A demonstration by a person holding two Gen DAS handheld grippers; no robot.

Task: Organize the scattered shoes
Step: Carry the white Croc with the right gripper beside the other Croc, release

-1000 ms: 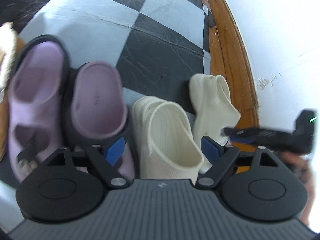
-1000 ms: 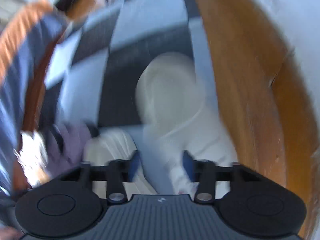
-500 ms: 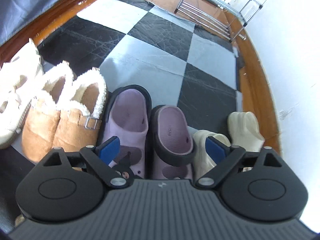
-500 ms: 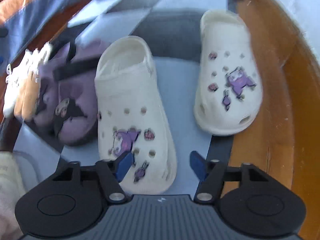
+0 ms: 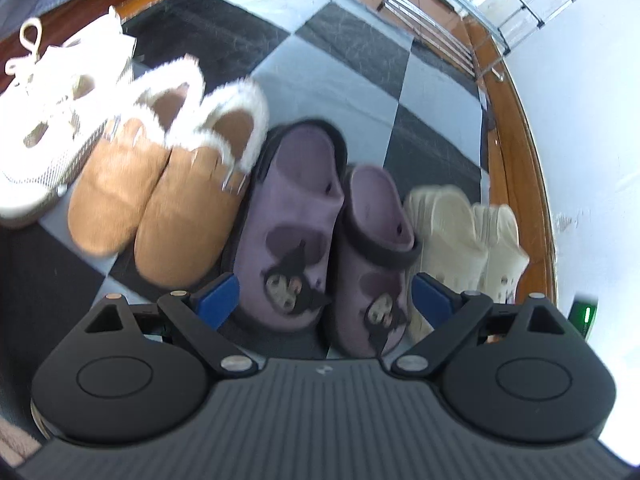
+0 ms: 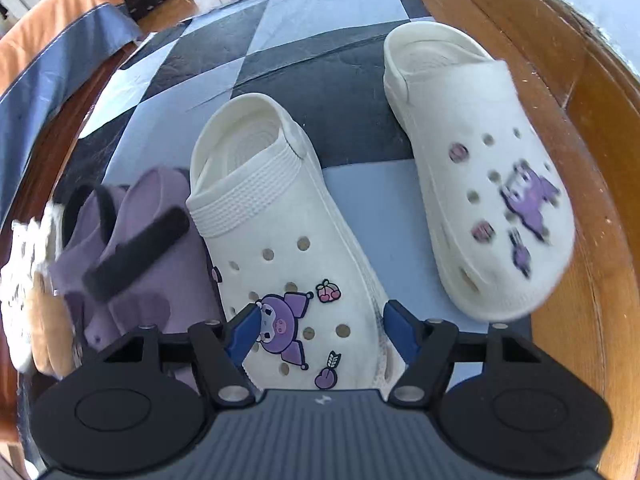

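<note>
One cream clog (image 6: 280, 248) between spread right tool (image 6: 316, 332) fingers, untouched.

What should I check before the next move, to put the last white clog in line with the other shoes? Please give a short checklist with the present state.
1. Right gripper jaws open: ok; they have just been opening.
2. Near white clog beside the purple slippers: ok.
3. Far white clog in line with its partner: not ok; it sits apart, angled, toe over the wooden floor.
4. Right gripper over the far clog: not ok; its pads frame the near clog.
5. Left gripper free: ok, jaws open, nothing held.
6. Pads touching the near clog: cannot tell.
</note>
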